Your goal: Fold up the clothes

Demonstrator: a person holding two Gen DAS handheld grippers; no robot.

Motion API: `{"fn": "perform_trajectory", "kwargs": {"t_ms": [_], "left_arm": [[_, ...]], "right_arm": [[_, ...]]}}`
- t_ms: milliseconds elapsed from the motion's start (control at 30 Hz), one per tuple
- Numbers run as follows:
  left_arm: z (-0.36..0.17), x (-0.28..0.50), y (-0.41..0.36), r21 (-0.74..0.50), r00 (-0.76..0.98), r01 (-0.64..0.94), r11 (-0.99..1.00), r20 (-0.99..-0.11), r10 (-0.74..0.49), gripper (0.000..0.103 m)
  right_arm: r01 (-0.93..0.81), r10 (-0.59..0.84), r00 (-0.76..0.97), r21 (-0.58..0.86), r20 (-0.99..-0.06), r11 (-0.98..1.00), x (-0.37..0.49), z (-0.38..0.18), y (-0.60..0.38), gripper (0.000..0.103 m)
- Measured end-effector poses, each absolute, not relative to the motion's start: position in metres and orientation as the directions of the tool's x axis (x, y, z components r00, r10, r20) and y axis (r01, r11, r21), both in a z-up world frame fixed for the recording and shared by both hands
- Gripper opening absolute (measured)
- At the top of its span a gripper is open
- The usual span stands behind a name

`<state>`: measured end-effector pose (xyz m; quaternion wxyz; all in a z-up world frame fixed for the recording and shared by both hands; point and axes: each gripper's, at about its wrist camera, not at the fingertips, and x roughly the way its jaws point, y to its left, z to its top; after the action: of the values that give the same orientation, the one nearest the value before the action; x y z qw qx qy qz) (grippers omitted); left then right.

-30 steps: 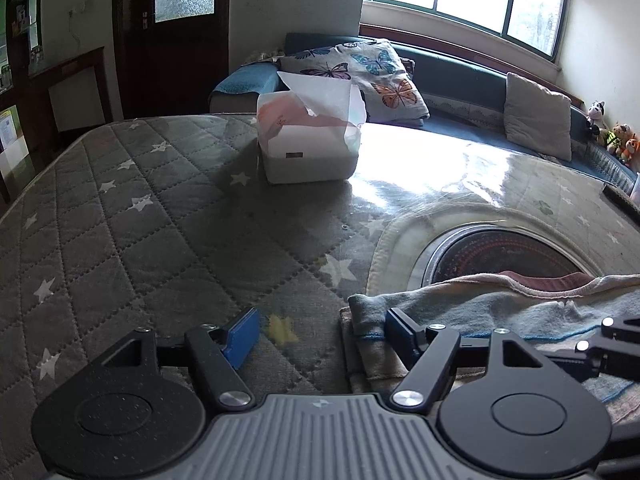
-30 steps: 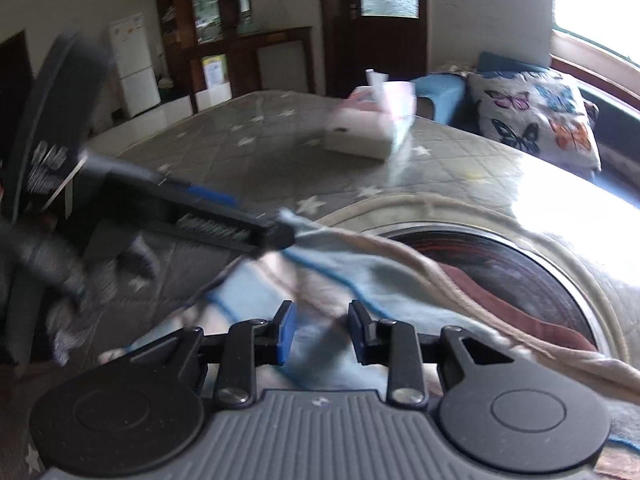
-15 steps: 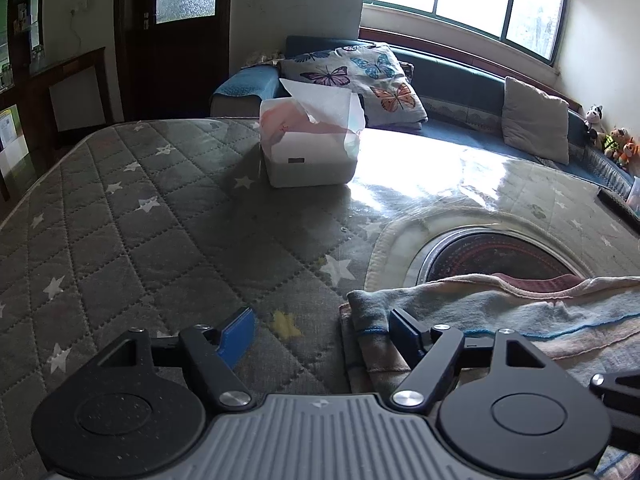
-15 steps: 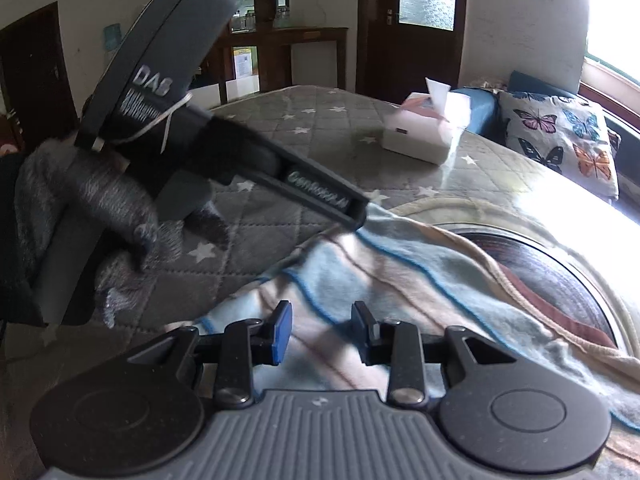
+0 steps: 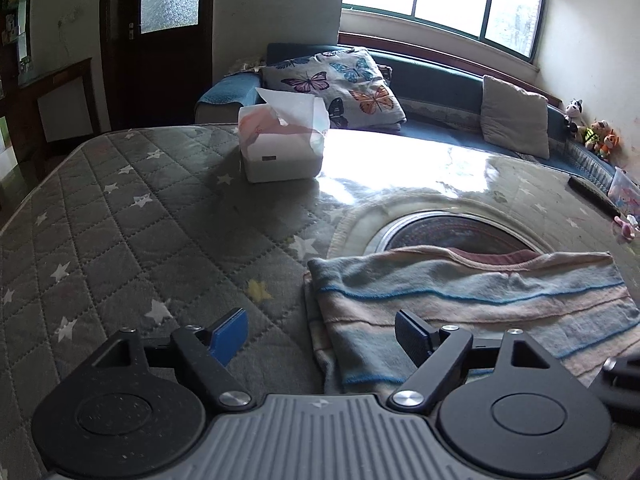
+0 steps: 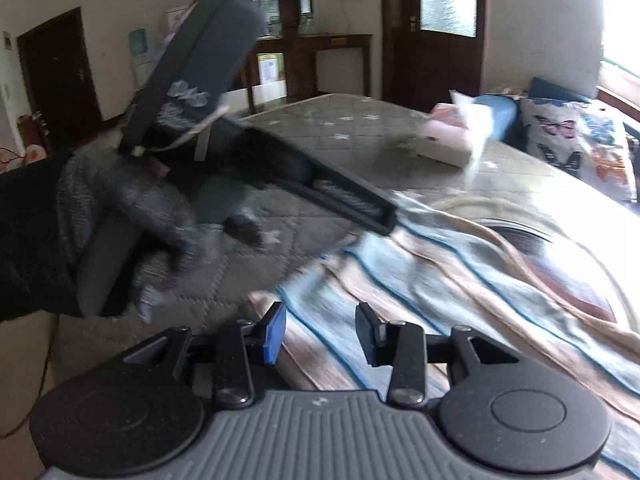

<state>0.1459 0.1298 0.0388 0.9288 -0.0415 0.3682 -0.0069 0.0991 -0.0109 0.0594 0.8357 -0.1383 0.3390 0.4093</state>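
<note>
- My left gripper (image 5: pixel 322 334) is opening, wider than a second ago; its jaws straddle the near-left edge of the striped garment (image 5: pixel 472 304) without pressing it.
- My right gripper (image 6: pixel 320 330) is opening too, over the cloth, nothing clamped.
- The garment lies folded at lower right on the quilted table (image 5: pixel 120 216), more of it visible than before.
- The tissue box (image 5: pixel 280 144) sits upper centre.

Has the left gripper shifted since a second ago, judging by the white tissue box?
Yes. The left gripper has drawn back from the striped pastel garment: the white tissue box sits smaller and farther. Its fingers are opening, gripping nothing.
</note>
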Motion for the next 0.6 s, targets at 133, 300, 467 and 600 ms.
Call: {"fn": "perform_trajectory", "kwargs": {"t_ms": [133, 300, 467, 600], "left_arm": [[0.036, 0.134, 0.117, -0.060, 0.730, 0.010, 0.998, -0.682, -0.048, 0.084], [0.027, 0.122, 0.104, -0.036, 0.722, 0.040, 0.999, -0.690, -0.054, 0.084], [0.017, 0.113, 0.101, -0.016, 0.712, 0.037, 0.999, -0.701, -0.037, 0.085], [0.016, 0.109, 0.104, -0.025, 0.713, 0.029, 0.999, -0.700, -0.039, 0.087]], "right_arm": [[-0.711, 0.518, 0.489, 0.023, -0.702, 0.703, 0.103, 0.056, -0.046, 0.038], [-0.632, 0.457, 0.526, 0.031, -0.718, 0.775, 0.106, 0.049, -0.085, 0.038], [-0.597, 0.430, 0.539, 0.031, -0.724, 0.802, 0.095, 0.046, -0.113, 0.039], [-0.563, 0.408, 0.552, 0.036, -0.727, 0.826, 0.089, 0.042, -0.133, 0.040]]}}
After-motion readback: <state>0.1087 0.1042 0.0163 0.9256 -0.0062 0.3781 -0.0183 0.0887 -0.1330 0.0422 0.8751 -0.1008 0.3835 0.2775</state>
